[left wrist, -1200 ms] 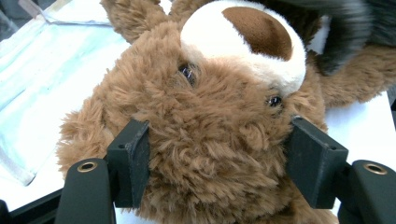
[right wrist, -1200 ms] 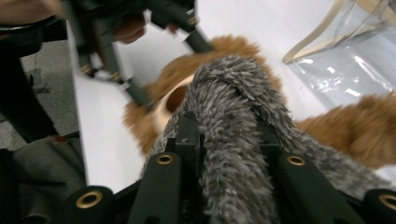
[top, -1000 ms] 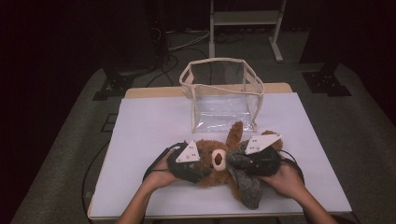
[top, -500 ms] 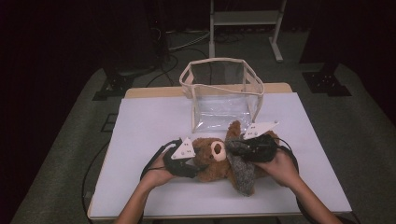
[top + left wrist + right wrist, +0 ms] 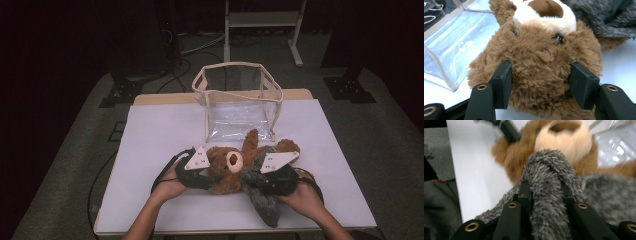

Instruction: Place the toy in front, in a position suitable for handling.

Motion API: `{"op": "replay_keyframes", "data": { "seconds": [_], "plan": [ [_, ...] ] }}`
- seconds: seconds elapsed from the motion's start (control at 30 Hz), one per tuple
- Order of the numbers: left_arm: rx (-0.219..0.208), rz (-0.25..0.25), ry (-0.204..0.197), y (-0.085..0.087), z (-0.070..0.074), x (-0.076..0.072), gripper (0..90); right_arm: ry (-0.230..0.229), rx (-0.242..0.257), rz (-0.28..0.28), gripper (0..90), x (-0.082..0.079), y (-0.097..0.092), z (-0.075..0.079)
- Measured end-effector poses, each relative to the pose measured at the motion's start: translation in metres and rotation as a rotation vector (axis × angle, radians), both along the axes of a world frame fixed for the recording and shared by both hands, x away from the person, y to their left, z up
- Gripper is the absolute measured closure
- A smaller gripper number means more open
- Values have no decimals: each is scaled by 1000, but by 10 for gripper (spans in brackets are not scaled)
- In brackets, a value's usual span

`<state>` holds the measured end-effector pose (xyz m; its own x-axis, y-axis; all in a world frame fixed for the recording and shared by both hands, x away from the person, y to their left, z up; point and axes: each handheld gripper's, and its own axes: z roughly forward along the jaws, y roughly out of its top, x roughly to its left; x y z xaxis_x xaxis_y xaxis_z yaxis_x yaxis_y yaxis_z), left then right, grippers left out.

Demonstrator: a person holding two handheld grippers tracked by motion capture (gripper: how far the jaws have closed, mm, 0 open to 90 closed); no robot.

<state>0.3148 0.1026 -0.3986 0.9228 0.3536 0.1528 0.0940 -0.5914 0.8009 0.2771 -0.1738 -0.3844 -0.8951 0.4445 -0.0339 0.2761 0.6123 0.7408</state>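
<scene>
1. In the high view, the brown teddy bear (image 5: 231,167) lies on its back at the centre of the white table (image 5: 150,135), snout up, one paw reaching toward the top of the frame.
2. A grey plush fabric piece (image 5: 262,202) lies over the bear's right-of-frame side and trails toward the lower edge of the table.
3. The left gripper (image 5: 202,175) sits at the bear's left in the frame, the person's left hand (image 5: 170,186) wrapped round it from the bottom.
4. In the left gripper view, the left gripper (image 5: 540,83) has the bear's head (image 5: 539,62) squarely between its jaws; both pads press into the brown fur, one on each side. Those jaws have just been closing, and now they are clamped on the teddy bear.
5. The right gripper (image 5: 272,180) is at lower centre-right of the high view, the right hand (image 5: 302,197) behind it.
6. In the right gripper view, the right gripper (image 5: 546,192) has its jaws drawn close together, pinching a thick fold of the grey plush (image 5: 549,177); the bear's pale snout (image 5: 564,138) shows blurred above it.
7. A clear plastic bag (image 5: 240,102) with a cream rim stands open just beyond the bear, toward the top of the table; the raised paw comes close to its front wall.
8. In the left gripper view, the bag's clear wall (image 5: 456,42) sits at upper left, just beside the bear's head.
</scene>
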Motion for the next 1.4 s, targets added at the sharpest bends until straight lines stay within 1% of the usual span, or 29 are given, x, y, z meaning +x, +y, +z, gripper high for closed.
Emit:
{"op": "replay_keyframes", "data": {
  "seconds": [0.07,0.17,0.2,0.3,0.4,0.47,0.5,0.57,0.6,0.63,0.67,0.73,0.77,0.83,0.9,0.93,1.0,1.03,1.07,1.13,1.2,1.27,1.33,1.4],
  "plan": [
    [1,3,1,-1,0,0,409,9,-2,-3,705,-6,-5,-2],
    [-3,9,9,-2,0,0,410,-9,1,-2,705,-10,-5,2],
    [0,7,4,-2,0,1,410,-15,6,-1,704,-9,-3,5],
    [0,4,5,-2,0,1,410,-50,25,8,705,-2,7,13],
    [-2,2,8,-1,0,1,410,-74,43,17,704,6,20,19],
    [-3,5,10,0,-1,2,409,-92,29,23,704,9,26,19],
    [-4,2,14,1,-1,2,408,-89,25,22,704,10,27,16],
    [-9,0,17,3,0,2,405,-79,22,20,705,13,24,11],
    [-10,1,17,4,1,2,404,-72,14,8,705,14,21,9],
    [-14,-1,19,5,2,2,405,-74,-3,-6,706,15,16,6],
    [-22,-9,22,7,3,1,405,-65,-3,-15,708,16,11,3],
    [-24,-16,27,9,5,1,412,-38,25,-29,710,17,1,0],
    [-18,-15,29,11,5,0,415,-41,27,-33,710,16,-2,1],
    [-22,-12,40,13,5,1,430,-52,16,-39,710,14,-5,3],
    [-14,-16,47,12,2,2,458,-63,4,-40,710,14,-4,4],
    [-8,-17,48,10,-1,2,463,-60,3,-40,710,14,-3,5],
    [0,-21,53,8,-4,3,471,-60,4,-36,709,13,0,7],
    [-6,-22,56,8,-5,3,476,-65,8,-31,709,12,3,9],
    [-11,-22,58,8,-5,3,480,-79,13,-15,709,10,7,12],
    [-19,-25,62,9,-4,4,486,-90,30,12,709,6,14,17],
    [-21,-25,63,7,-4,4,491,-108,38,42,709,3,25,23],
    [-18,-29,61,7,-4,3,495,-126,32,69,708,2,38,26],
    [-16,-28,59,7,-4,3,496,-145,6,88,708,3,50,25],
    [-15,-27,60,8,-4,3,496,-137,2,99,708,4,57,20]
  ]
}}
